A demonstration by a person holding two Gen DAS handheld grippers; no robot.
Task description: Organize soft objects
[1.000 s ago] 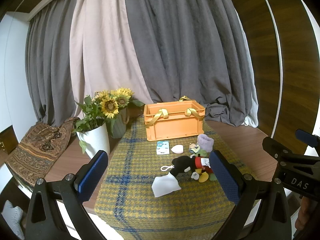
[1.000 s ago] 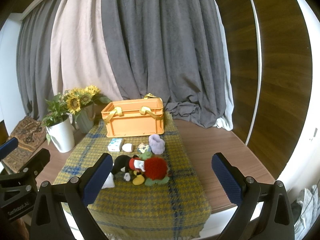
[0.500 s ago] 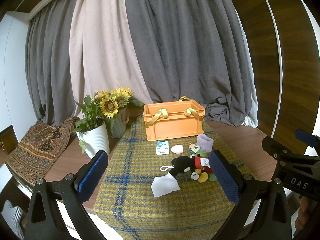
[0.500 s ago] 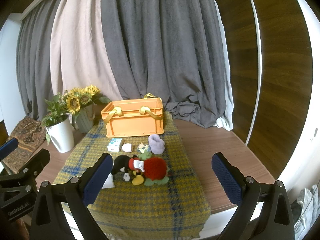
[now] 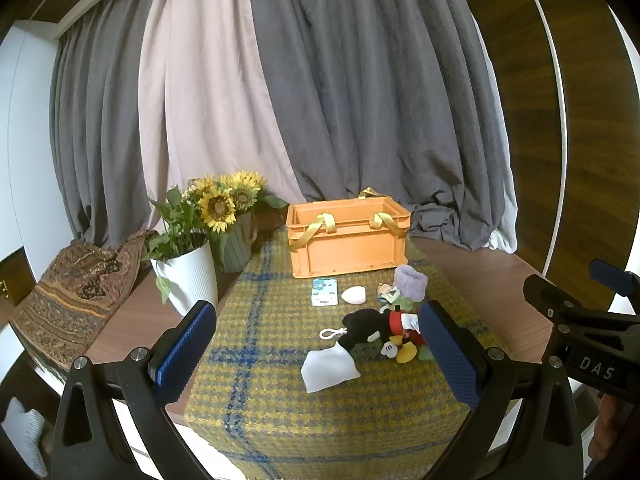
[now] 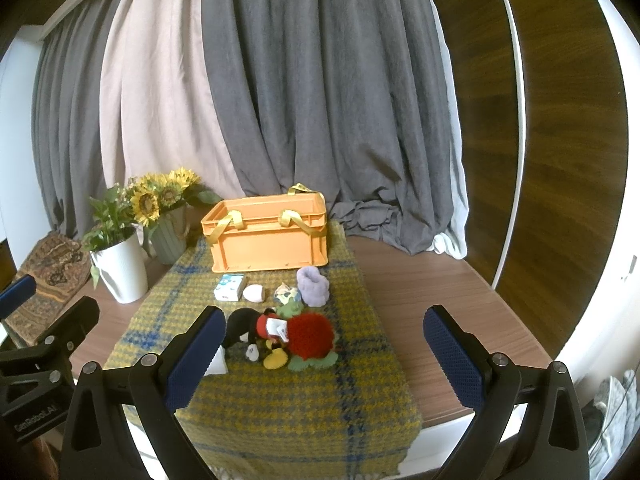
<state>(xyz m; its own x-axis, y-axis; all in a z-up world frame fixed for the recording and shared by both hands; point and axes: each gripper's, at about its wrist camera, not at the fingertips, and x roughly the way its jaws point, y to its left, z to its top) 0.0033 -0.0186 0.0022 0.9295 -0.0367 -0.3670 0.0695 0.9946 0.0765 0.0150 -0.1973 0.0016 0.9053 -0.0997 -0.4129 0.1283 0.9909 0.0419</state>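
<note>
Left gripper jaws wide apart, nothing between them, held above the near end of the worktop; right gripper same, jaws spread, holding nothing; each gripper pokes into the edge of the other's view.

Just past the jaws, a yellow and blue plaid blanket covers the middle of the worktop; soft things lie on it in a loose cluster; a white cloth nearest the left gripper, flat on the blanket; behind it a mouse doll on its side, black head, red shorts, yellow shoes; a red fuzzy toy touching the doll on the right side, green bits under it; a small green toy just behind; a lilac sock further back, upright-ish; a small printed pouch beside the sock; a pale pink puff and a tissue pack to the left of that, near each other, not touching.

Orange crate at the far end of the blanket, yellow straps hanging over its rim; inside not visible from here; all soft things are outside the crate.

Left of the blanket: white pot with a plant, green vase of sunflowers, patterned cloth draped at the far left; grey and beige curtains behind; wood wall on the right.
</note>
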